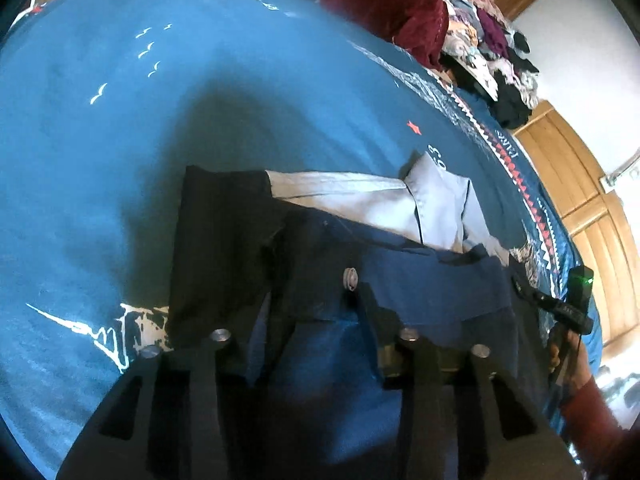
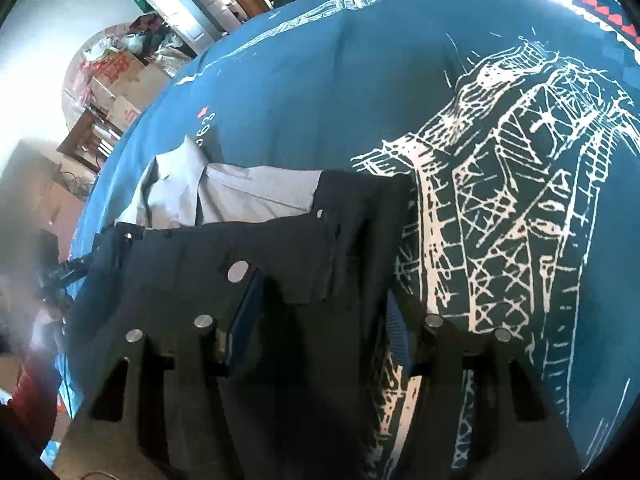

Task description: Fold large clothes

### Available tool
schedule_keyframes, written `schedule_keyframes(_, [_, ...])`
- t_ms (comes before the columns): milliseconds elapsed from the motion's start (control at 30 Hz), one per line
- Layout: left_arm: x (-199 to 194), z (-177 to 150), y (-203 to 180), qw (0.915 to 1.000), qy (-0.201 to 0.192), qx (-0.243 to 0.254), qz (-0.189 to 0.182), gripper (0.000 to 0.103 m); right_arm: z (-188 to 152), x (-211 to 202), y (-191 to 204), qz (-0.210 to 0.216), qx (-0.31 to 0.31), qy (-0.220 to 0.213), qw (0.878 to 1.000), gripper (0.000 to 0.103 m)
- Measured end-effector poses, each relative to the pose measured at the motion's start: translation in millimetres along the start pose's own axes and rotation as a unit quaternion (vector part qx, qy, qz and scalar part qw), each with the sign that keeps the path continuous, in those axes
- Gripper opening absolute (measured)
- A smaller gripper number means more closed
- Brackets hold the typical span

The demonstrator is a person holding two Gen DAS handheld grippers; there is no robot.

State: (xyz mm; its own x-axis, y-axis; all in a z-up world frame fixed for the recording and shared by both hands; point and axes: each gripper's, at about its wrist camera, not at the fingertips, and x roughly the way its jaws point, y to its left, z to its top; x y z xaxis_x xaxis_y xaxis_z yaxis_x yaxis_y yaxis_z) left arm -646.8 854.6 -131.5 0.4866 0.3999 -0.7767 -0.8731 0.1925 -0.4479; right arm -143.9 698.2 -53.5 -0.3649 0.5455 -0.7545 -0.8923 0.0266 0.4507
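Lying low in the middle of both views, the dark navy garment (image 1: 420, 280) rests on a teal printed bedspread (image 1: 160, 140), partly covering a pale grey shirt (image 1: 360, 200) whose collar pokes out at the garment's upper right in the left wrist view. A black fabric panel (image 1: 216, 240) spreads to the left of the navy cloth; whether it belongs to the same garment I cannot tell.

The left gripper (image 1: 316, 320) has its fingers spread apart, with navy cloth lying between and over them; it does not look pinched. The right gripper (image 2: 324, 312) is likewise spread in its own view, its fingers flanking a flap of the dark garment (image 2: 280, 264) near the centre of the frame, with the white tower print on the bedspread (image 2: 520, 200) filling the right side. Neither seems to have closed on fabric.

Judging from this, a fold is about to be grasped or has just been laid. The main risk is closing on more than one layer: the grey shirt (image 2: 248, 196) sits directly beneath, so a deep bite could drag it along and spoil both. A shallow bite could let the cloth slip mid-fold. At the upper right of the left view, a heap of other clothes (image 1: 480, 40) lies well apart and poses no trouble.
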Motion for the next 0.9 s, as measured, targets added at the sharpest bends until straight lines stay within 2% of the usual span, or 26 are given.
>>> schedule_keyframes(100, [0,-2,-5,0.9998,-0.007,0.013,0.009,0.04,-6,-6,3,-0.006,0.002,-0.014,1.0,0.056])
schedule_keyframes(233, [-2,-9,-3,0.9996,-0.025,0.016,0.001,0.037,-18,-31,11,-0.043,-0.028,-0.058,0.997,0.057])
schedule_keyframes(300, [-2,-10,-1,0.9995,-0.028,0.015,-0.002,0.037,-16,-43,13,-0.06,-0.041,-0.084,0.994,0.058])
schedule_keyframes(367, [-2,-11,-1,0.9994,-0.031,0.015,-0.001,0.037,-10,-47,14,-0.058,-0.046,-0.098,0.992,0.062])
schedule_keyframes(467, [-2,-13,0,0.9993,-0.034,0.015,0.0,0.037,6,-26,8,-0.03,-0.039,-0.063,0.997,0.062])
schedule_keyframes(567, [-3,-13,1,0.9993,-0.036,0.013,-0.004,0.037,11,-2,-1,-0.015,-0.028,-0.023,0.999,0.051])
schedule_keyframes(633, [-4,-14,-1,0.9992,-0.036,0.018,0.0,0.037,7,2,0,-0.013,-0.034,-0.015,0.999,0.051])
schedule_keyframes(733, [-3,-15,-5,0.9988,-0.037,0.03,0.007,0.033,3,5,-3,-0.012,-0.029,-0.014,0.999,0.049])
schedule_keyframes(800, [-4,-16,-7,0.9985,-0.04,0.035,0.009,0.031,1,0,0,-0.011,-0.031,-0.024,0.999,0.035])
schedule_keyframes(833, [-5,-16,-8,0.9983,-0.042,0.038,0.009,0.029,0,-2,2,-0.016,-0.038,-0.028,0.999,0.031])
schedule_keyframes(900, [-5,-18,-10,0.9978,-0.047,0.044,0.014,0.028,-4,-8,7,-0.029,-0.052,-0.042,0.997,0.032])
